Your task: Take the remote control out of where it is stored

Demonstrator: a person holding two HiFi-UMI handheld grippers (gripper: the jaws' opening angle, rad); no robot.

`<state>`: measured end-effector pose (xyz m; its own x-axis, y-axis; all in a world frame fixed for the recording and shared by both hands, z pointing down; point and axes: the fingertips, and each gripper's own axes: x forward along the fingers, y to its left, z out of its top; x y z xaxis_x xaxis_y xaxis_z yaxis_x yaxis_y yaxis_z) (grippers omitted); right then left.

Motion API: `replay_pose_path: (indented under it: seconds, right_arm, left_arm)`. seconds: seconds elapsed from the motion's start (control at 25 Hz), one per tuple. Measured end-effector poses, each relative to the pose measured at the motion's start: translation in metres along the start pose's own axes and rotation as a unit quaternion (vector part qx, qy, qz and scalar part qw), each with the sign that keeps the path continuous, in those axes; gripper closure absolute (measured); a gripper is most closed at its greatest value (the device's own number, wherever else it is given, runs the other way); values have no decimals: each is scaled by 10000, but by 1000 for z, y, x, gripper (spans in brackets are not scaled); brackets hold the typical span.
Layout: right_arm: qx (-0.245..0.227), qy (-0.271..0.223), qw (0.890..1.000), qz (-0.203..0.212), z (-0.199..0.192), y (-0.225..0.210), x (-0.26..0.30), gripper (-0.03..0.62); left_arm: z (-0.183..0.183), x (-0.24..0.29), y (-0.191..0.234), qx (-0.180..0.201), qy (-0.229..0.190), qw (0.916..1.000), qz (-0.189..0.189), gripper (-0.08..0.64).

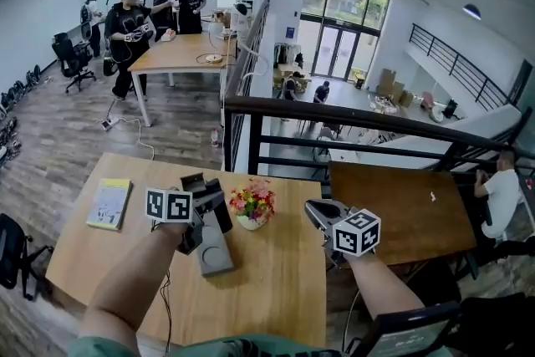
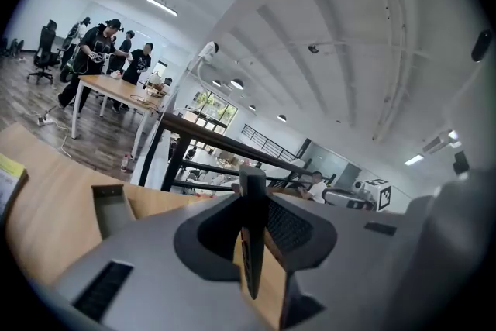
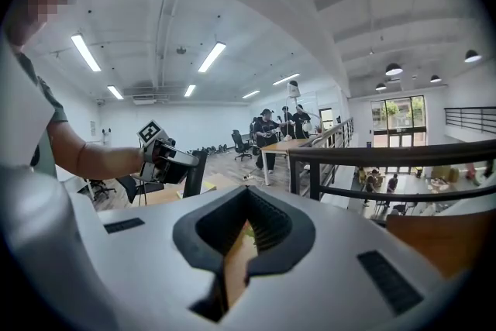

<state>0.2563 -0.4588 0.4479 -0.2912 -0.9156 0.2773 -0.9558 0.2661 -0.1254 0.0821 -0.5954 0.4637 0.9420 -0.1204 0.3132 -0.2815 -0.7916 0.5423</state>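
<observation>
In the head view my left gripper [image 1: 206,198] is raised above the wooden table [image 1: 276,297], shut on a black remote control [image 1: 219,211]. Just below it lies the open grey storage box [image 1: 216,253]. The left gripper view has the remote [image 2: 249,260] edge-on, clamped between the jaws, with the grey box [image 2: 108,205] down on the table at left. My right gripper [image 1: 319,213] hovers over the table's right edge, its jaws together with nothing in them. From the right gripper view, the left gripper [image 3: 177,160] holds the remote [image 3: 194,174] tilted.
A small pot of flowers [image 1: 252,205] stands between the two grippers. A yellow book [image 1: 110,203] lies at the table's left end. A black railing [image 1: 351,125] runs behind the table. Several people stand at a far table [image 1: 180,53].
</observation>
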Motion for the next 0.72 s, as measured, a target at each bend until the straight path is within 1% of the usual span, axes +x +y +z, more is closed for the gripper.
replay_pose_path:
  seconds: [0.2, 0.36, 0.44, 0.52, 0.64, 0.72]
  right_arm:
    - [22, -114, 9998, 171, -14, -10, -67, 595]
    - [-229, -87, 9988, 430, -26, -23, -117, 595]
    - [-261, -24, 9984, 505, -35, -27, -130, 595]
    - [-168, -19, 9985, 529, -42, -29, -139, 595]
    - [-149, -146, 9984, 518, -38, -28, -148, 595]
    - [-177, -233, 9981, 535, -33, -22, -151, 595]
  left_arm:
    - [-35, 21, -83, 140, -77, 9998, 69, 465]
    - [-56, 44, -151, 531, -96, 9983, 237, 465]
    - [-63, 50, -178, 623, -140, 9978, 204, 465]
    - [-70, 51, -202, 773, -177, 9967, 169, 465]
    - [-87, 48, -232, 1083, -191, 9939, 89, 465]
    - [-105, 43, -242, 1185, -137, 9929, 17, 465]
